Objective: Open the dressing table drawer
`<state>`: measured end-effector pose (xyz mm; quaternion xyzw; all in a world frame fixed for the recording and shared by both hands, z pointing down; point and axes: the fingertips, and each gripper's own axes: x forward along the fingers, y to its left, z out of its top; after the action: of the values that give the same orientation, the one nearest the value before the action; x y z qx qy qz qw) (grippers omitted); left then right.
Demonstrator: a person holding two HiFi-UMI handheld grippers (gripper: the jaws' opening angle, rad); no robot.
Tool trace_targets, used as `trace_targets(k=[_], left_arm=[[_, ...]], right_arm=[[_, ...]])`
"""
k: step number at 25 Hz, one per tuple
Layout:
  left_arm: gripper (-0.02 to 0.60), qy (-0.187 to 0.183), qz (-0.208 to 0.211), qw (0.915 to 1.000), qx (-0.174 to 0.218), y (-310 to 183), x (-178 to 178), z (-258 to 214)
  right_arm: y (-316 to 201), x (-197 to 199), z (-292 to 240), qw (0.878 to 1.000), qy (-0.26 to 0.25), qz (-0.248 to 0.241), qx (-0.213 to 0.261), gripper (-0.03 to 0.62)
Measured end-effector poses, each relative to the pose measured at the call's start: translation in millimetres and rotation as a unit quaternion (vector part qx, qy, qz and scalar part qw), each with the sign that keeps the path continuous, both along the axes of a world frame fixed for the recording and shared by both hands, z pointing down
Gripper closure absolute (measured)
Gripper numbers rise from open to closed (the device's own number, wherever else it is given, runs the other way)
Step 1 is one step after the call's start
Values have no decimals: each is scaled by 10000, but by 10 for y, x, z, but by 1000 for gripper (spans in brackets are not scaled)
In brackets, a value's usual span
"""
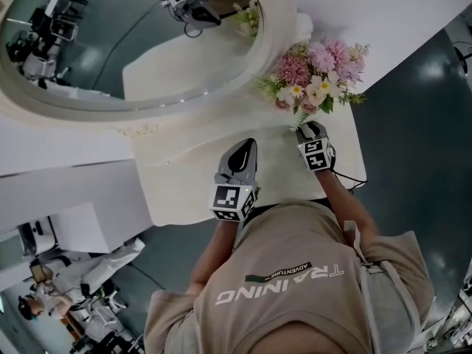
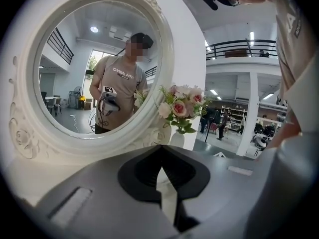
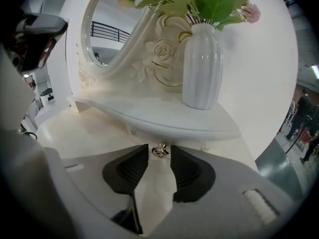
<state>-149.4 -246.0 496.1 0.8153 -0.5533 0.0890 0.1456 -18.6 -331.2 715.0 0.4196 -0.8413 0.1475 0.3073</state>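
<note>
My right claw (image 3: 159, 154) is partly open, with the small silver drawer knob (image 3: 160, 151) right between its tips, just under the curved white shelf (image 3: 164, 119). My left claw (image 2: 160, 167) is pinched together, holding nothing.

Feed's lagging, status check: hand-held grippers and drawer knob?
Left hand-held gripper shut, empty. Right hand-held gripper open, drawer knob between its jaw tips, not clamped. Vase on shelf above, nothing blocking.

Right gripper (image 3: 159, 149) reaches forward, jaws parted either side of the drawer knob (image 3: 160, 152); left gripper (image 2: 160, 149), jaws together, sits left of it.
</note>
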Motion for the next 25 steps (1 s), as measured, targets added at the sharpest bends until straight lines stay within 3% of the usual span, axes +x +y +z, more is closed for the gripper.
trace_targets(k=[7, 25], left_arm=[[563, 46, -44, 10000, -45, -84, -149, 28], [563, 102, 19, 9999, -60, 9, -90, 55]], right_arm=[[-52, -3, 49, 9998, 45, 197, 63, 496], [199, 77, 71, 9998, 54, 203, -70, 499]])
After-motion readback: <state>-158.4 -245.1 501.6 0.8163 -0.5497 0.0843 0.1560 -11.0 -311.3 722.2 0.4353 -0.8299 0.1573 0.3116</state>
